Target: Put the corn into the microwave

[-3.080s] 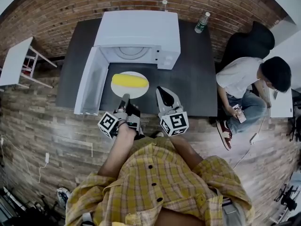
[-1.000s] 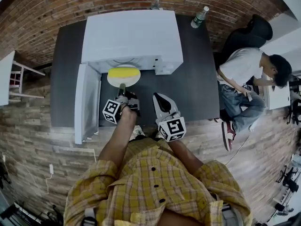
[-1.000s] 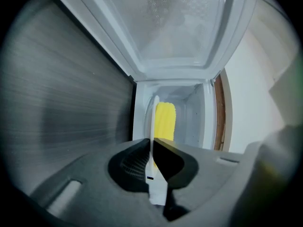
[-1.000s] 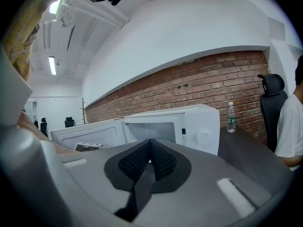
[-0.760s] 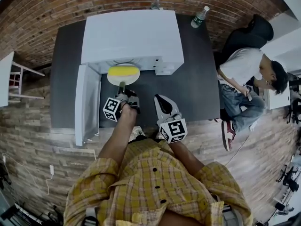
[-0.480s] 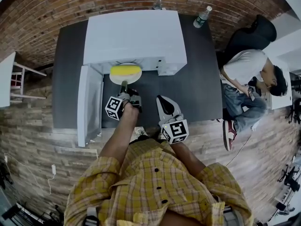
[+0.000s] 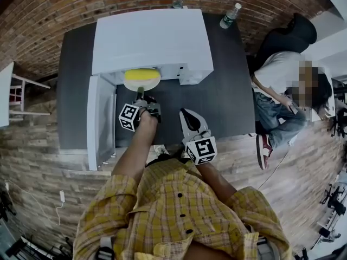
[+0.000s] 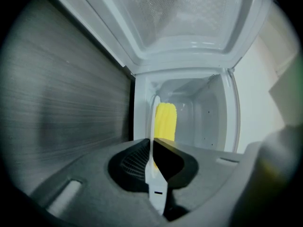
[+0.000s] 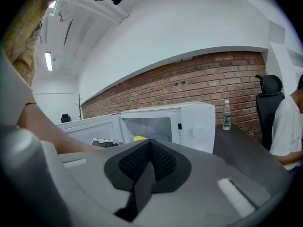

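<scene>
Half the job looked done. The corn (image 7: 142, 73) lay on a white plate (image 7: 149, 85) that sat partway through the mouth of the microwave (image 7: 152, 39), with its near edge out over the dark table (image 7: 222, 91). The left gripper (image 7: 140, 94) had its jaws closing tight on that near rim. I couldn't tell whether the plate rested on the oven floor.

By my reckoning the plate had yet to go fully in and be let go, and perhaps the door (image 7: 100, 121), swung wide to the left, had to be shut. The right gripper (image 7: 185, 114) hung idle over the table, jaws together on nothing.

Nothing I could see blocked the cavity. Two water bottles (image 7: 230, 16) stood behind the oven, and a seated person (image 7: 276, 88) was well off to the right.
</scene>
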